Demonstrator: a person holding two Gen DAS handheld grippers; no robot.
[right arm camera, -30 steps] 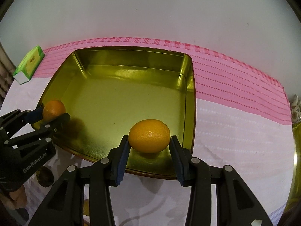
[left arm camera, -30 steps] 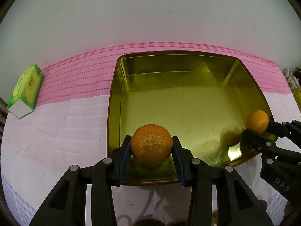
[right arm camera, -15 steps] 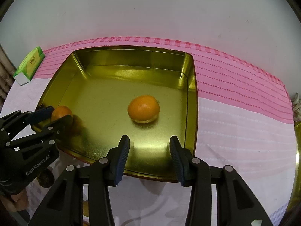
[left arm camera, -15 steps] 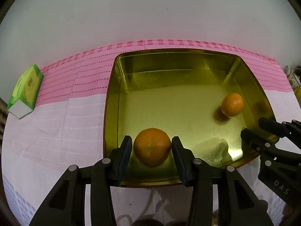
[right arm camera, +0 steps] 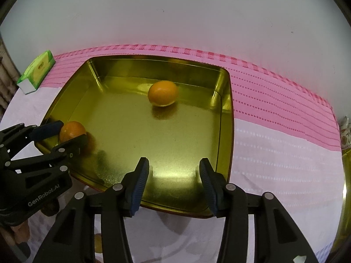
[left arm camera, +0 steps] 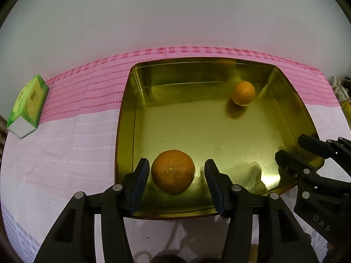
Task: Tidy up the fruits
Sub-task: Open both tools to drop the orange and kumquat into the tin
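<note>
Left wrist view: left gripper point(left arm camera: 175, 171) fingers are opening, the mandarin point(left arm camera: 173, 171) sits loose between them at the gold tin's point(left arm camera: 125, 118) near wall. Right gripper point(right arm camera: 174, 175) is opening, empty; its orange point(right arm camera: 162, 93) lies by the far wall. Advice: finish spreading, then lift straight out without nudging the fruit.

You see a dim, yellowish picture. Light shines off the gold tray point(left arm camera: 267, 175) floor. Edges bend round and go dark. Nothing looks blurry.
</note>
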